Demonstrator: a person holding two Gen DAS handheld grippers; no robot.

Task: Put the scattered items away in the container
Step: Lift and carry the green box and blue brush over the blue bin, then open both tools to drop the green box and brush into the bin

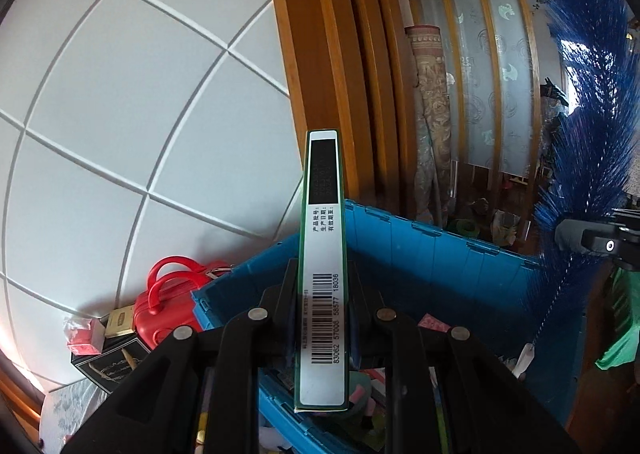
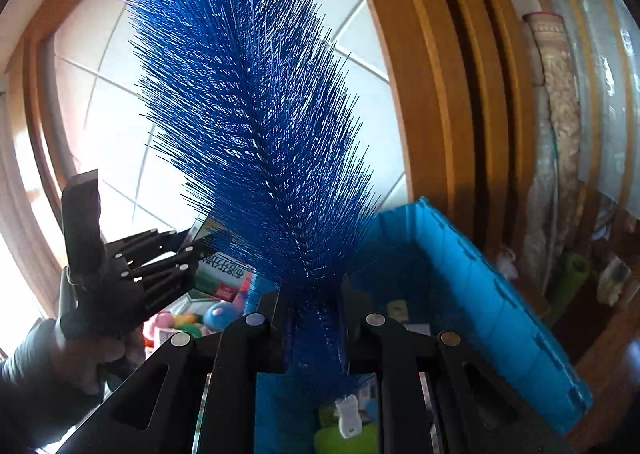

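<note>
box: glossy card, white paper label | brush: stiff blue plastic bristles, twisted wire core | crate: smooth blue plastic, ribbed wall | door frame at 12 o'clock: varnished wood | case at 8 o'clock: shiny red plastic

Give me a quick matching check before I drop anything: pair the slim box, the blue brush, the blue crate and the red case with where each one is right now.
Things:
1. slim box
2. blue brush
3. blue crate
4. red case

Places:
A. below both claws, partly filled
B. clamped in the right claw
C. outside the crate, by the tiled wall
D. clamped in the left claw

Pairs: 1-D, 2-B, 3-A, 4-C
</note>
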